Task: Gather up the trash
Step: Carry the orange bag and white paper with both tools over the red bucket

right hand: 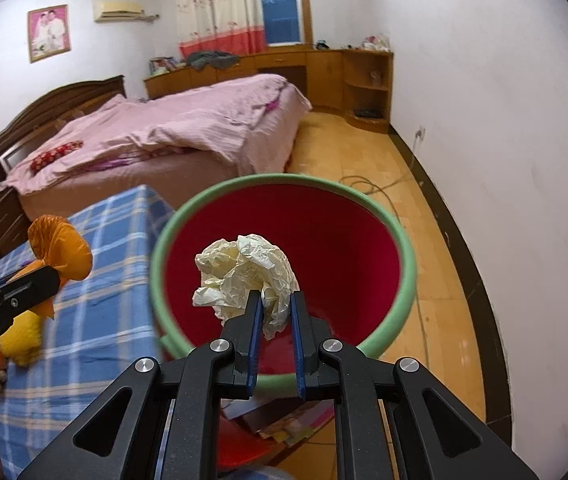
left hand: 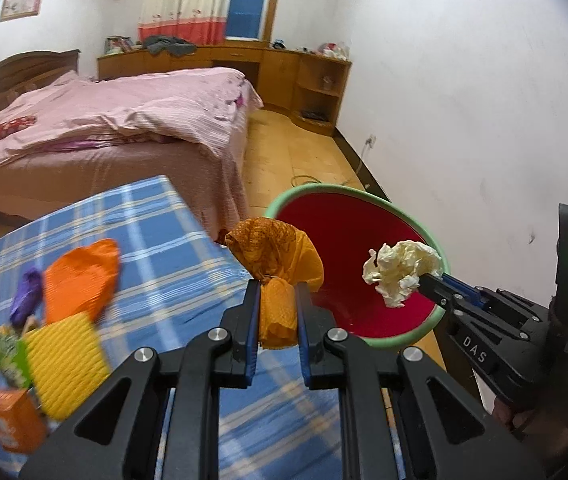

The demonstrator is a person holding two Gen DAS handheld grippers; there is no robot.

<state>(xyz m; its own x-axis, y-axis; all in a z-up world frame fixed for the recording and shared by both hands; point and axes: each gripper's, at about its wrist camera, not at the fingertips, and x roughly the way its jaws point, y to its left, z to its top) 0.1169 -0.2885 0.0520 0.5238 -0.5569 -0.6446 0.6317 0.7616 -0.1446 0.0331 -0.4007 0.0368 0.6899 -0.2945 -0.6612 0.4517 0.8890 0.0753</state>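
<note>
My left gripper is shut on a crumpled orange wrapper, held at the table's right edge beside the bin. Over the mouth of the red bin with a green rim my right gripper is shut on a ball of crumpled white paper. The same bin shows in the left wrist view, with the white paper above its right rim and the right gripper behind it. The left gripper with the orange wrapper appears at the left of the right wrist view.
More trash lies on the blue plaid table: an orange net, a yellow net, a purple wrapper, a green packet and an orange carton. A pink bed stands behind. A cable lies on the floor.
</note>
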